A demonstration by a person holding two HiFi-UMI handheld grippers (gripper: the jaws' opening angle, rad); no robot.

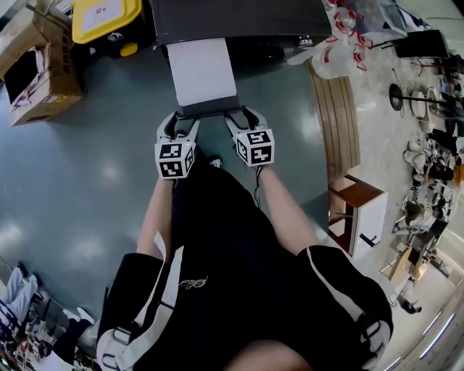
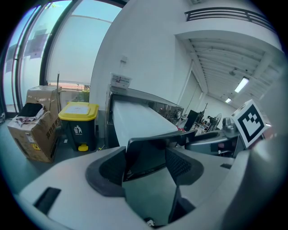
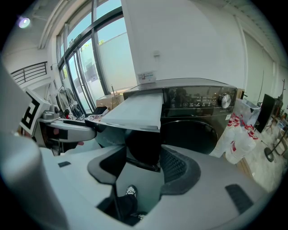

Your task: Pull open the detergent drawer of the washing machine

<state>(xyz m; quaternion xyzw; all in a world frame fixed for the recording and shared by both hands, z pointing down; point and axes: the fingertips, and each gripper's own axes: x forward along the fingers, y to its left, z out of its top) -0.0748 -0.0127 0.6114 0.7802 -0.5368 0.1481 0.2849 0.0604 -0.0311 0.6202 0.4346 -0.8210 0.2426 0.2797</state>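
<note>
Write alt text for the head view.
A person's left gripper and right gripper clamp the two ends of the dark front of a white detergent drawer, pulled far out of a dark washing machine. A yellow-lidded bin stands beside it.

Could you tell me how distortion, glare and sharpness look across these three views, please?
Head view: fisheye bending toward the edges, with soft glare spots on the floor. Left gripper view: the window is washed out, and the drawer reads clearly. Right gripper view: black rounded corners, the washing machine crisp.
</note>
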